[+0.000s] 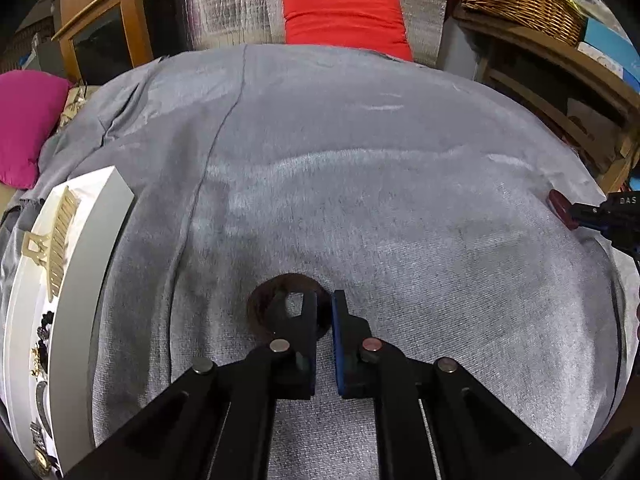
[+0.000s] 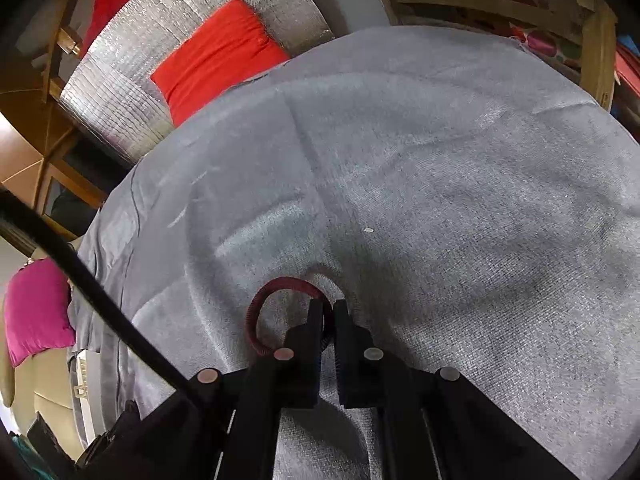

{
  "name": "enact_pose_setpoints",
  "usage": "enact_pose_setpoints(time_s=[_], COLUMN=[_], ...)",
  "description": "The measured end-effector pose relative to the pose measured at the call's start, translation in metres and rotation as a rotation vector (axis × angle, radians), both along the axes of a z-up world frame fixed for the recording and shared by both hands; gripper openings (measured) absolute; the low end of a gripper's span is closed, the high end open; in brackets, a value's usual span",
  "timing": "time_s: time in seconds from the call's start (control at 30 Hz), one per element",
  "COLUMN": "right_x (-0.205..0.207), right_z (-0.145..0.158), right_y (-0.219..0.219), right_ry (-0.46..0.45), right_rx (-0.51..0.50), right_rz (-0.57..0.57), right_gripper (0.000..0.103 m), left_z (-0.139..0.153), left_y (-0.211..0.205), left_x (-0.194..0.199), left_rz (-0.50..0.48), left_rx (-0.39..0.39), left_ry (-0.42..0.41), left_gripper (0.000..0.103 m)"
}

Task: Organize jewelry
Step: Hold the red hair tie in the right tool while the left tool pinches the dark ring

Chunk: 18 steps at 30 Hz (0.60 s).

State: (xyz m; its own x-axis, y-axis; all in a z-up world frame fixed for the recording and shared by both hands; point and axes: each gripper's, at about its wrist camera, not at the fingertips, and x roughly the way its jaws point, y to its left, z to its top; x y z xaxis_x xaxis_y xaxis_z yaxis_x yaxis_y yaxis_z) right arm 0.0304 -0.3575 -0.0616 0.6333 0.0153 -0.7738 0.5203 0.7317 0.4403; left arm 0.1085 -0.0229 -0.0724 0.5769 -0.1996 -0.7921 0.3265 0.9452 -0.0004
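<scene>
While both tools sit over the grey cloth (image 1: pixel 360 168), a dark brown ring (image 1: pixel 260 304) is pinched by the L gripper (image 1: pixel 324 304), jaws narrow; a red bangle (image 2: pixel 276 292) is clamped by the R gripper (image 2: pixel 329 312). White tray (image 1: pixel 92 264) w/ gold comb (image 1: pixel 60 236) at far L.

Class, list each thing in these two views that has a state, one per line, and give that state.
Left gripper: shut on the dark brown bangle.
Right gripper: shut on the red bangle.
White tray: open-topped, holding a gold hair clip and small jewelry.
Grey cloth: spread out, creased.
Wicker basket: upright on the shelf.
</scene>
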Motion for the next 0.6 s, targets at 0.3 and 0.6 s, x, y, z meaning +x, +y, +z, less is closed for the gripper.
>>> enact_pose_setpoints(time_s=[0.3, 0.6], right_x=[-0.006, -0.010], right_z=[0.001, 0.001], right_y=[0.000, 0.005], right_ry=[0.012, 0.027], right_rx=[-0.004, -0.010], right_rz=[0.004, 0.019], right_gripper=[0.006, 0.006], left_z=[-0.001, 0.005], left_y=[-0.002, -0.005], left_x=[-0.002, -0.009], left_rz=[0.012, -0.003], left_rx=[0.014, 0.027], left_ry=[0.001, -0.035], left_gripper=[0.007, 0.007])
